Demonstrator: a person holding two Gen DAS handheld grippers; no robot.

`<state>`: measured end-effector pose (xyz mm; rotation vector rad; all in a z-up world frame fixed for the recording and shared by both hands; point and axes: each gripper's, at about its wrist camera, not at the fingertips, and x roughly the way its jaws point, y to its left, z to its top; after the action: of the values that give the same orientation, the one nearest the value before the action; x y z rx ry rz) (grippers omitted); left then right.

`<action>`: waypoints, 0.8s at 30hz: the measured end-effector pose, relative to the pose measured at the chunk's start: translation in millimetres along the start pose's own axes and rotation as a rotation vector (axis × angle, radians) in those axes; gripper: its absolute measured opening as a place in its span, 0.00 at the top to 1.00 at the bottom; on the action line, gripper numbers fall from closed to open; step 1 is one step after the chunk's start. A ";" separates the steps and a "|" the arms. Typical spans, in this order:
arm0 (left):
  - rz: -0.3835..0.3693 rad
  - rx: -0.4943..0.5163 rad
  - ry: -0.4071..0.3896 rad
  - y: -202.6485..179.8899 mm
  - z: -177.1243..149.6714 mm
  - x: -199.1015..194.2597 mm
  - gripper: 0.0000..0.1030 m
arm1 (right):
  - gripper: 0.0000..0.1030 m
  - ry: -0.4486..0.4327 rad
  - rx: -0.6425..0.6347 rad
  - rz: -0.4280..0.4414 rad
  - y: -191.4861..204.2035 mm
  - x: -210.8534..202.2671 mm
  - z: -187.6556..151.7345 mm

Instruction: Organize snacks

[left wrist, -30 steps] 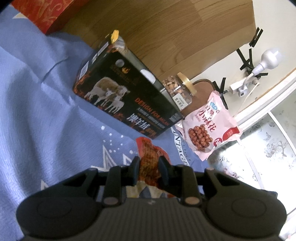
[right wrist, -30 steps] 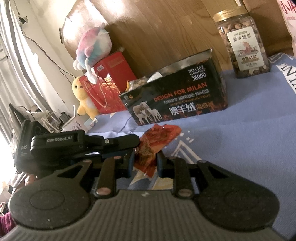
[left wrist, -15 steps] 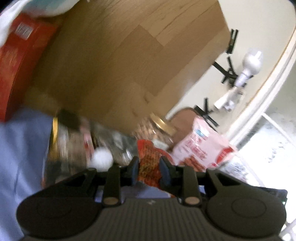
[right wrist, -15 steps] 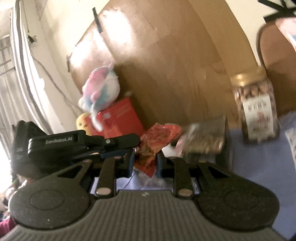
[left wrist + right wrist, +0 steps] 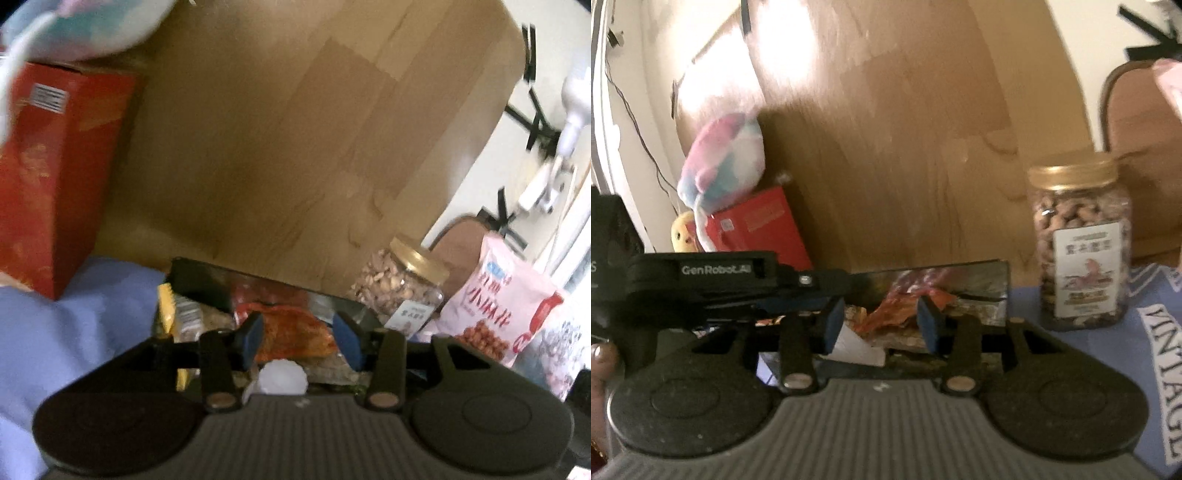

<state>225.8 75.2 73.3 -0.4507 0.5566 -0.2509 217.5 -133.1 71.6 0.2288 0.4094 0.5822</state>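
A red-orange snack packet (image 5: 295, 334) lies inside the open black box (image 5: 195, 280), on top of other snacks. My left gripper (image 5: 301, 341) is open over the box, its fingers on either side of the packet and apart from it. In the right wrist view the same packet (image 5: 897, 314) lies in the box (image 5: 979, 291). My right gripper (image 5: 881, 323) is open just above it. The left gripper's body (image 5: 713, 280) reaches in from the left beside it.
A jar of nuts (image 5: 1078, 243) with a gold lid stands right of the box. A pink peanut bag (image 5: 506, 299) leans behind it. A red box (image 5: 48, 177) and plush toys (image 5: 724, 166) stand at the left against the wooden headboard (image 5: 295, 129). Blue bedding (image 5: 74, 332) lies below.
Both grippers lifted the packet from the bedding and carried it over the black box. Both have opened, and the packet now lies in the box.
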 end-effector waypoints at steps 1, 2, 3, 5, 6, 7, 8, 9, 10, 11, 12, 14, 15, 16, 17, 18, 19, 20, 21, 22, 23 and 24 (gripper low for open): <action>-0.006 -0.003 -0.022 -3.1 -2.4 -9.6 0.59 | 0.55 -0.014 0.011 0.001 -1.0 -8.7 -2.5; -0.008 0.002 -0.043 -7.6 -4.7 -18.8 0.59 | 0.55 -0.026 0.026 0.003 -0.2 -16.3 -5.9; -0.006 0.015 -0.065 -13.2 -9.7 -29.0 0.59 | 0.54 -0.039 0.043 0.004 0.1 -25.0 -10.7; -0.003 0.056 -0.104 -24.2 -25.2 -49.5 0.59 | 0.53 -0.058 0.068 -0.003 -0.9 -41.2 -22.9; -0.004 0.083 -0.116 -29.3 -36.7 -58.8 0.57 | 0.52 -0.063 0.075 -0.016 -1.0 -50.3 -30.9; 0.001 0.107 -0.122 -32.7 -48.0 -66.4 0.55 | 0.52 -0.062 0.078 -0.032 -0.6 -57.0 -39.4; 0.009 0.127 -0.124 -34.8 -57.9 -71.8 0.54 | 0.52 -0.059 0.079 -0.051 0.9 -62.3 -46.9; 0.019 0.145 -0.121 -35.5 -67.8 -76.8 0.54 | 0.52 -0.055 0.081 -0.076 1.1 -68.9 -55.4; 0.035 0.160 -0.112 -36.2 -79.4 -79.6 0.54 | 0.52 -0.052 0.081 -0.099 2.8 -72.8 -62.5; 0.053 0.167 -0.103 -35.5 -87.8 -81.7 0.54 | 0.52 -0.049 0.081 -0.121 4.0 -77.2 -69.6; 0.075 0.169 -0.091 -34.1 -96.6 -82.9 0.54 | 0.52 -0.045 0.081 -0.140 6.7 -79.8 -76.1; 0.109 0.170 -0.076 -29.7 -111.0 -85.6 0.54 | 0.52 -0.039 0.077 -0.158 10.8 -85.6 -84.8; 0.130 0.172 -0.071 -28.0 -117.4 -85.9 0.54 | 0.52 -0.040 0.067 -0.168 14.0 -87.6 -87.5; 0.153 0.177 -0.066 -26.5 -123.1 -85.6 0.54 | 0.52 -0.043 0.055 -0.175 16.8 -89.1 -89.4; 0.173 0.182 -0.059 -25.0 -128.3 -85.9 0.54 | 0.52 -0.047 0.039 -0.181 20.1 -90.0 -90.7; 0.189 0.182 -0.052 -23.3 -132.1 -85.3 0.54 | 0.51 -0.048 0.028 -0.184 23.3 -90.2 -91.3; 0.197 0.182 -0.050 -21.4 -135.0 -84.9 0.54 | 0.50 -0.048 0.026 -0.183 24.2 -91.5 -92.4; 0.204 0.184 -0.051 -20.0 -137.1 -85.1 0.54 | 0.50 -0.049 0.025 -0.181 25.9 -92.0 -93.7; 0.212 0.188 -0.055 -19.5 -139.1 -85.2 0.53 | 0.49 -0.049 0.024 -0.181 27.3 -92.5 -95.3; 0.221 0.198 -0.063 -20.2 -140.7 -85.2 0.52 | 0.49 -0.048 0.019 -0.185 28.6 -92.3 -96.9; 0.234 0.214 -0.075 -22.5 -141.9 -83.9 0.51 | 0.49 -0.046 0.013 -0.189 29.8 -92.2 -98.9; 0.249 0.229 -0.084 -23.8 -143.9 -83.6 0.49 | 0.48 -0.044 0.008 -0.193 30.6 -91.5 -101.3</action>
<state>74.1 34.1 13.6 -0.1666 0.4892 -0.0552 89.1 -151.3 19.0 0.2070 0.3868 0.3853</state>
